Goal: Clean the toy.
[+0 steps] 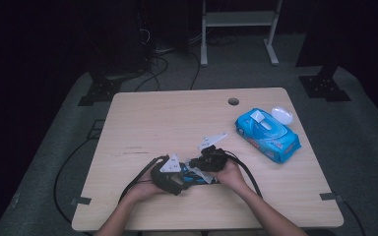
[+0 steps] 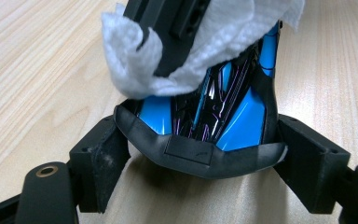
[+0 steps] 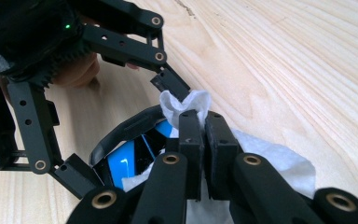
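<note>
Two grippers meet at the table's six o'clock edge: left gripper clamps the blue-black mouse, long axis running towards three o'clock, where right gripper, pinched tight on the white wipe, rubs it.

The high view is dim: the table is evenly lit from above while the room behind sinks into near black, and the whole picture is soft and grainy. Both gripper views are brighter, with warm light on the wood grain and soft shadows under the jaws. Glare streaks the glossy blue and black toy, and the nearest black parts are blurred
</note>
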Demonstrator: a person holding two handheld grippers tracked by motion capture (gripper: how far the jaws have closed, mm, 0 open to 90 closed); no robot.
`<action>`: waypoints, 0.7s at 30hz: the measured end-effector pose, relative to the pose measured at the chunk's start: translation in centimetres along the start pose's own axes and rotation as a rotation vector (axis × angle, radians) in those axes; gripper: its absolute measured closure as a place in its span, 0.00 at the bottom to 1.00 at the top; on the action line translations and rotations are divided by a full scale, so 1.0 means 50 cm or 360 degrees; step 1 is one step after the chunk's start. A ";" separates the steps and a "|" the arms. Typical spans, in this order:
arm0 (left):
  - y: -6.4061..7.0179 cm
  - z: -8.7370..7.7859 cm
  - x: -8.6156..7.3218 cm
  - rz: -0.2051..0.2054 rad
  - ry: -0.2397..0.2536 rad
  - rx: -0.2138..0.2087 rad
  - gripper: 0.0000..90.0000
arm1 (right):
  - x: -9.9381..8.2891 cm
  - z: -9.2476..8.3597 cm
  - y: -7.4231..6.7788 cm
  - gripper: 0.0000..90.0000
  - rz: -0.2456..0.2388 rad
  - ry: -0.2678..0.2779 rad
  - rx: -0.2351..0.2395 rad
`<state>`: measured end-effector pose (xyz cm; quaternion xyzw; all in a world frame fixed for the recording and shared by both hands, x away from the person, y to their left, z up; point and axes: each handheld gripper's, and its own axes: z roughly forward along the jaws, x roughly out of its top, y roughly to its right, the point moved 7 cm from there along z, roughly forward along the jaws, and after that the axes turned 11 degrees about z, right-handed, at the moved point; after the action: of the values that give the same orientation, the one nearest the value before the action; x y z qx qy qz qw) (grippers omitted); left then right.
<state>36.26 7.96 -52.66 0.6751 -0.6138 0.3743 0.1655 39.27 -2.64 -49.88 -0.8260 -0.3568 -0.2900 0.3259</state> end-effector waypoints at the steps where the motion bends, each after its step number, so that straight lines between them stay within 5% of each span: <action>1: 0.000 0.000 0.000 -0.0001 0.0002 0.0000 0.24 | 0.000 0.000 0.001 0.95 0.0001 0.0000 -0.0001; 7: 0.000 -0.002 -0.001 -0.0002 0.0000 0.0005 0.24 | 0.009 0.031 -0.033 0.95 -0.0075 -0.0055 -0.0007; 12: -0.001 0.000 0.000 0.0004 0.0002 0.0014 0.24 | 0.004 0.007 -0.006 0.95 -0.0005 -0.0016 0.0000; 17: -0.001 0.000 0.001 0.0006 -0.0002 0.0024 0.25 | 0.001 -0.007 0.004 0.95 -0.0056 -0.0036 -0.0028; 21: -0.001 -0.001 0.001 0.0005 -0.0001 0.0027 0.25 | -0.012 -0.038 0.027 0.95 -0.0023 -0.0007 -0.0052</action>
<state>36.28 7.95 -52.61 0.6756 -0.6117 0.3796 0.1591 39.48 -5.02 -49.58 -0.8293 -0.3587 -0.2962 0.3096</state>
